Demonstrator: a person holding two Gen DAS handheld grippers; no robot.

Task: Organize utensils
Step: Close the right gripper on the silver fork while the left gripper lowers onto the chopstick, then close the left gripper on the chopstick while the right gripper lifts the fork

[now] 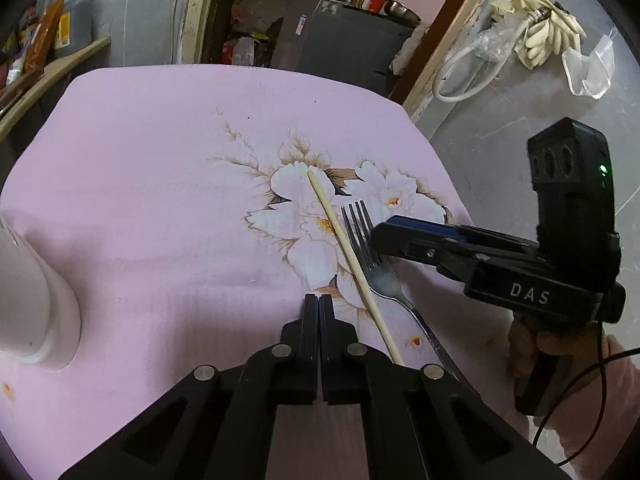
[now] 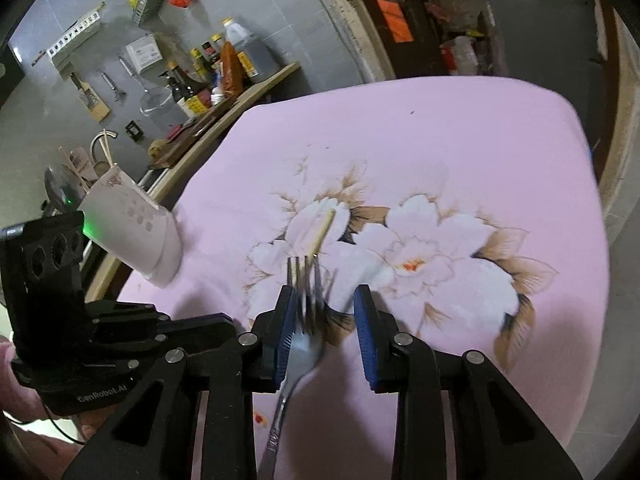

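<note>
A metal fork (image 1: 380, 276) lies on the pink flowered cloth (image 1: 160, 168), tines pointing away, beside a single wooden chopstick (image 1: 352, 264). My left gripper (image 1: 319, 304) is shut and empty, just left of the chopstick. My right gripper (image 2: 326, 312) is open, its jaws either side of the fork's head (image 2: 306, 340), low over the cloth; it also shows in the left wrist view (image 1: 384, 236). A white utensil cup (image 2: 132, 236) holding chopsticks and a spoon stands at the table's left; in the left wrist view it (image 1: 36, 300) is at the left edge.
A shelf (image 2: 224, 108) with bottles runs along the wall past the table's left edge. The cloth's far and right edges drop to a grey floor (image 1: 520, 120) with a hose and rags. The left gripper body (image 2: 60, 300) sits close to the right one.
</note>
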